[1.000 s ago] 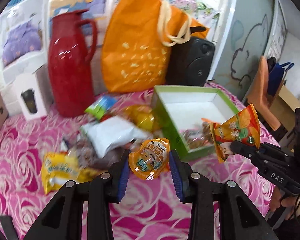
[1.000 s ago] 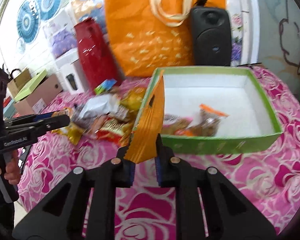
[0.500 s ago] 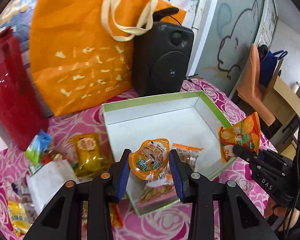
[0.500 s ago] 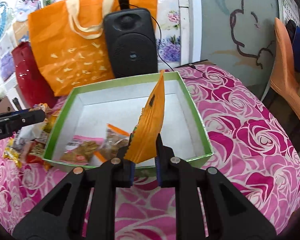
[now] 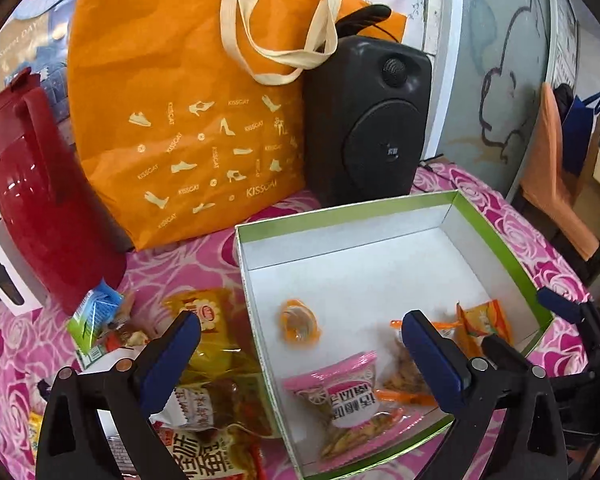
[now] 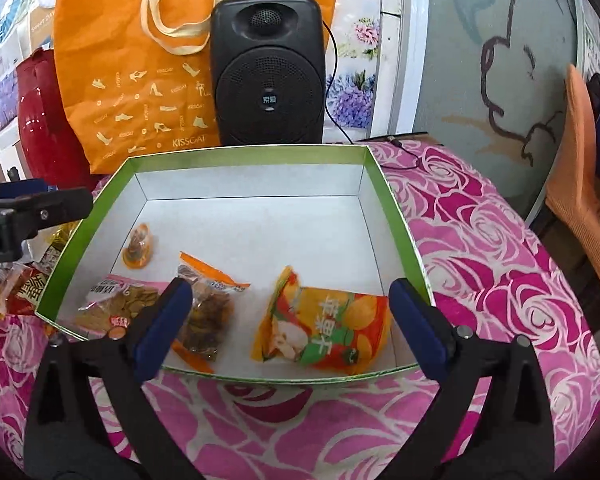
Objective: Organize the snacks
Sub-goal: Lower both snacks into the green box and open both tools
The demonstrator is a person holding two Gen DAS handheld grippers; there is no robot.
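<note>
A green box (image 5: 496, 232) (image 6: 396, 216) with a white floor lies open on the pink rose tablecloth. Inside it lie a small orange jelly cup (image 5: 299, 321) (image 6: 139, 247), a pink-edged snack pack (image 5: 350, 400) (image 6: 116, 302), a clear pack with orange ends (image 5: 406, 368) (image 6: 206, 300) and an orange fruit-chip packet (image 5: 486, 320) (image 6: 324, 330). My left gripper (image 5: 300, 354) hangs open over the box's left wall, nothing in it. Above the box's near wall my right gripper (image 6: 286, 314) is open too, the orange packet lying below it.
Loose snack packs (image 5: 204, 408) are heaped left of the box. Behind stand a red jug (image 5: 40, 200), an orange tote bag (image 5: 188, 120) (image 6: 140, 80) and a black speaker (image 5: 364, 128) (image 6: 268, 72). An orange cloth (image 6: 584, 184) hangs on a chair at right.
Both grippers have opened. The jelly cup dropped from the left one and the orange packet from the right one; both now lie inside the box.
</note>
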